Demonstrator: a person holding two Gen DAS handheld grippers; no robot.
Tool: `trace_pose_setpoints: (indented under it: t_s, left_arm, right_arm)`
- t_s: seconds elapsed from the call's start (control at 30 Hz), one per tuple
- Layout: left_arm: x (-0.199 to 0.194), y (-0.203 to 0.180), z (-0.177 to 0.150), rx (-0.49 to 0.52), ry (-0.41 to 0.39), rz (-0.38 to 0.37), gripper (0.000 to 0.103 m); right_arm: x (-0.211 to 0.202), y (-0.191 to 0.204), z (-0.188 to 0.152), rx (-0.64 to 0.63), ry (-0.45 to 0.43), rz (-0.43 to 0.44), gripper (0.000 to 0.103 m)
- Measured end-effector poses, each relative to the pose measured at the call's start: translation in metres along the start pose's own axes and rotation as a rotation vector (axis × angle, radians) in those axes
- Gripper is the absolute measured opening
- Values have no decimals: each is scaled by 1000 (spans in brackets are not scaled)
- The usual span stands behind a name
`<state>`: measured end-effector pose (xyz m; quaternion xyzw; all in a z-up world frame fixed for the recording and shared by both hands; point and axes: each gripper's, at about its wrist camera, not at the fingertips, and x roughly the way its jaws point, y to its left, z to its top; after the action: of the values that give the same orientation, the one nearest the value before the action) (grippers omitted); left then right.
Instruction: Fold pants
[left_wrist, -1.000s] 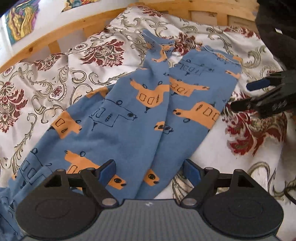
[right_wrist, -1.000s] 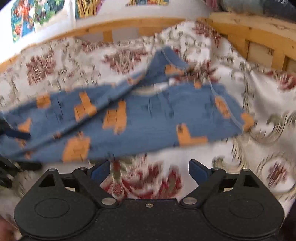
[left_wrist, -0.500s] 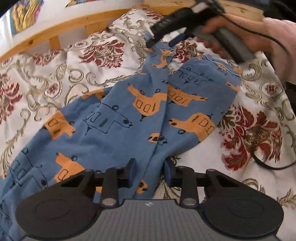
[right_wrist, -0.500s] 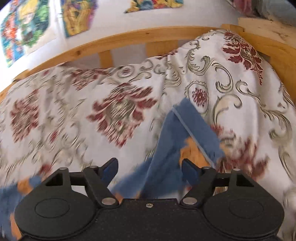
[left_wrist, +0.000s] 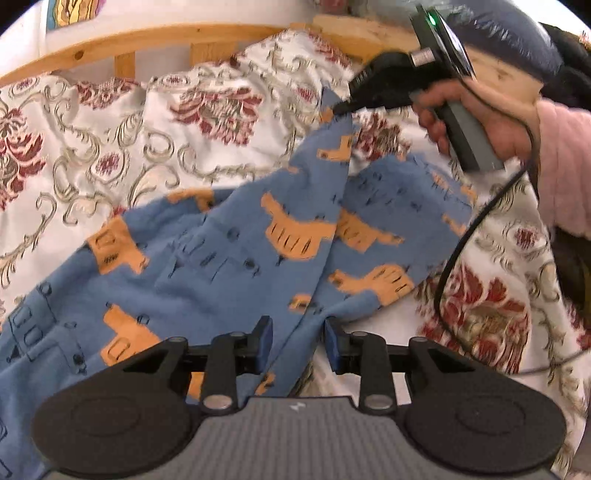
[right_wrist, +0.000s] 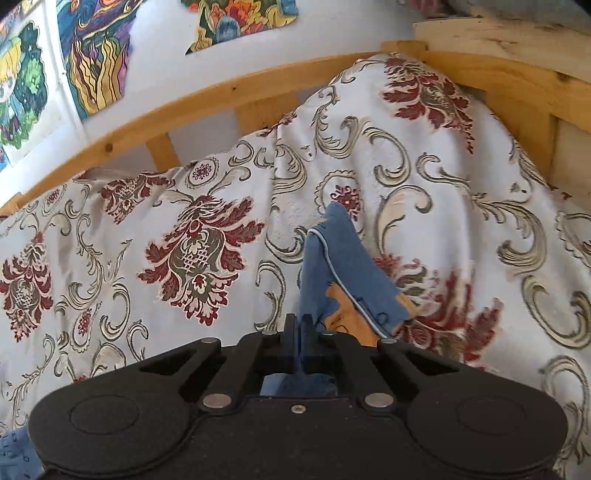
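- Since a moment ago, right gripper (right_wrist: 300, 325) has clamped its jaws on the pants (left_wrist: 229, 258) cuff, lifting it off the bedspread (left_wrist: 147, 122).
- Left gripper (left_wrist: 297, 343), jaws half-open, straddles the near leg edge ungripped; pulling now could drag the pants askew.

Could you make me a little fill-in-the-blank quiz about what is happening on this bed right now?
1. The right gripper is shut on a corner of the blue ____ with the orange print.
2. The left gripper has its jaws ____, with cloth lying between them.
3. The pants lie on a floral bedspread inside a bed frame made of ____.
4. A ____ cable trails from the handle held by the person's right hand.

Missing words: pants; open; wood; black
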<state>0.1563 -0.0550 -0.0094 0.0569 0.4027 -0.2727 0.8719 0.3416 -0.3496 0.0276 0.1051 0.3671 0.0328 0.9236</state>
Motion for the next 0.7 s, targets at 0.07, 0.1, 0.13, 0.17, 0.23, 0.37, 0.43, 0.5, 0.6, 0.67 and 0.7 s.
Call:
trace_pose_setpoints:
  t_s: [0.07,0.1,0.13,0.17,0.23,0.37,0.43,0.5,0.6,0.67,0.7]
  left_arm:
    - [6,-5,7,14,-6,16,36]
    - [11,-9,10,25,-7,27,36]
    - [17,-12,13,38,-3,38,36]
    - [24,-15,15,46,5,49,36]
    - [36,-20,22,42,23,58,36]
    - [27,-14,32,-38,-2,-151,73]
    - [26,-8,31,-21,61,-327,83]
    - [26,-5,25,-23,98,-351,72]
    - [18,11,21,-124,-17,-202,66]
    - [22,12,25,-121,-38,-74,62]
    - [27,8,27,-76,-26,-17,55]
  right_arm:
    - [-4,-4,-1,11,1,6,0]
    - [-6,-6,-2,20,1,11,0]
    - [-7,-8,-2,29,0,16,0]
    - [-9,-9,-3,34,-2,21,0]
    - [-13,-12,-4,46,-6,33,0]
    - [-17,-15,-9,37,7,52,0]
    - [-19,-15,-12,19,5,51,0]
    - [-21,-21,-17,27,3,50,0]
    - [-25,-31,-25,72,-16,55,0]
    - [-27,-38,-32,98,-36,64,0]
    - [-27,-41,-34,111,-40,63,0]
